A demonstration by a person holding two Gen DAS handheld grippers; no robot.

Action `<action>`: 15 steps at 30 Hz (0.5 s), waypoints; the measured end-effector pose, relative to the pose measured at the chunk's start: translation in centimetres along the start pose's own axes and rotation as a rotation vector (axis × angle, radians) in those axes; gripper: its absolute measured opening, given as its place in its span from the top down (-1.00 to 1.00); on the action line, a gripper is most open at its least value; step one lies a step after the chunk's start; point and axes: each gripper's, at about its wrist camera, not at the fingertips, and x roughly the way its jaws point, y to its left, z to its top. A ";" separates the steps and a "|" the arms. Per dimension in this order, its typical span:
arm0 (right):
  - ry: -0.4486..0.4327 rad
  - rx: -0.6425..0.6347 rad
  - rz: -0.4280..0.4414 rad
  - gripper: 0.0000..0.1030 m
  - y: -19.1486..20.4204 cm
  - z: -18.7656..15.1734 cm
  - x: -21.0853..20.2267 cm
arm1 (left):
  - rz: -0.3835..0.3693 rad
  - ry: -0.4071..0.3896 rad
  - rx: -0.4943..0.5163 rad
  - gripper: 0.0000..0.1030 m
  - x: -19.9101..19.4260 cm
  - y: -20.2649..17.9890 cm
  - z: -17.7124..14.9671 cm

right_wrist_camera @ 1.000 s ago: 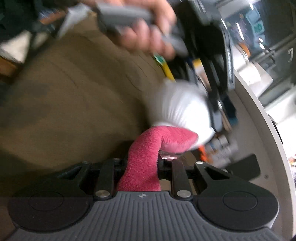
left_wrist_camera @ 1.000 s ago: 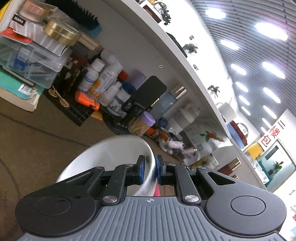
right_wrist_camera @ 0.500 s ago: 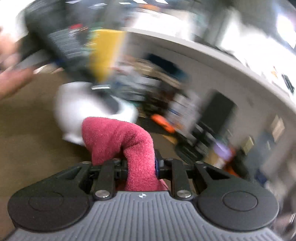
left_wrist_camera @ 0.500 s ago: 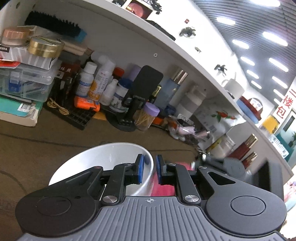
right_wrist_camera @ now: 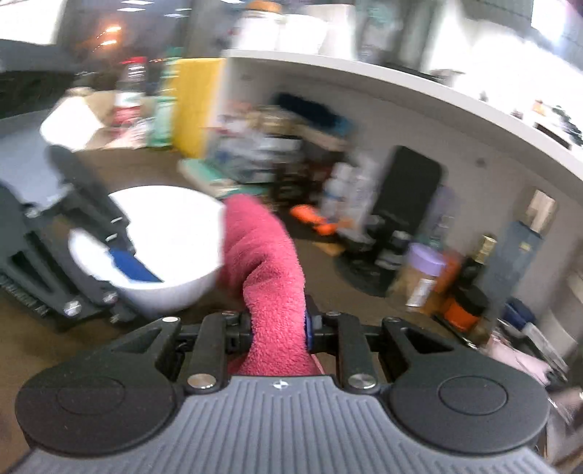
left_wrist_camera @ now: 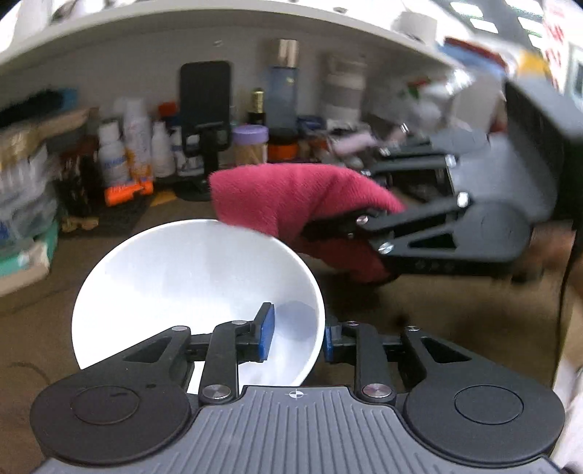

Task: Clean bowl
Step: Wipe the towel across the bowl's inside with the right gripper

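Observation:
The white bowl (left_wrist_camera: 189,277) stands upright on the brown tabletop (left_wrist_camera: 437,328). My left gripper (left_wrist_camera: 296,337) straddles its near right rim, one blue pad inside and one outside. Its jaws are opening, and a gap shows between the inner pad and the wall. My right gripper (right_wrist_camera: 278,328) is shut on a folded red cloth (right_wrist_camera: 266,255), whose free end arches up and forward. In the left wrist view the cloth (left_wrist_camera: 291,193) hangs just above the bowl's far right rim, carried by the right gripper (left_wrist_camera: 328,228). The bowl (right_wrist_camera: 171,237) lies left of the cloth in the right wrist view.
Under a white shelf (left_wrist_camera: 182,22) the back of the table is crowded with bottles, a black phone stand (left_wrist_camera: 205,109), a purple-lidded jar (left_wrist_camera: 250,144) and stacked plastic boxes (left_wrist_camera: 22,189). Bare brown tabletop lies right of the bowl.
Both views have rolled to level. The left pads, earlier clamped on the bowl's rim, now stand apart around it. The right gripper with the cloth has come in beside the bowl's far rim.

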 end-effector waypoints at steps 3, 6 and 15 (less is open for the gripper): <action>0.024 -0.059 0.124 0.56 1.2 0.0 -1.4 | -0.003 0.058 0.072 0.48 -1.1 0.4 -0.7; -0.019 -0.095 0.205 0.57 2.1 -0.2 -3.3 | 0.009 0.110 0.122 0.39 -1.6 0.6 -1.2; -0.127 0.294 0.025 0.56 -3.7 0.2 -3.6 | 0.114 0.190 0.224 0.30 -2.2 -0.5 -1.3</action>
